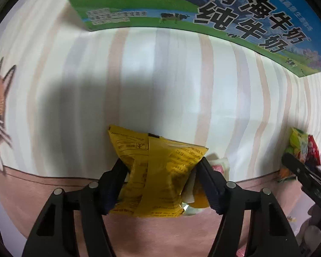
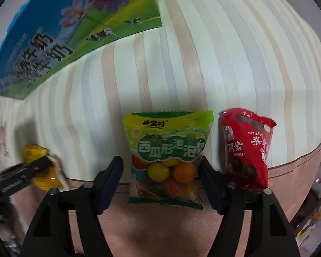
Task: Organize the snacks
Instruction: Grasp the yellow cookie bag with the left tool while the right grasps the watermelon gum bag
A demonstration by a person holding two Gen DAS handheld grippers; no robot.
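Observation:
My left gripper is shut on a yellow snack packet, printed back side up, held over the striped tablecloth. A white and orange wrapper lies under its right edge. My right gripper stands around a green bubble-gum bag with coloured balls. The left finger shows a gap to the bag; the right finger is at its edge. A red Mylikes chocolate packet lies just right of it. The right gripper shows in the left wrist view, the left one in the right wrist view.
A blue and green milk carton box stands at the back, also in the right wrist view. The cloth has a pink border near me and a cat print at the left. More packets lie at the far right.

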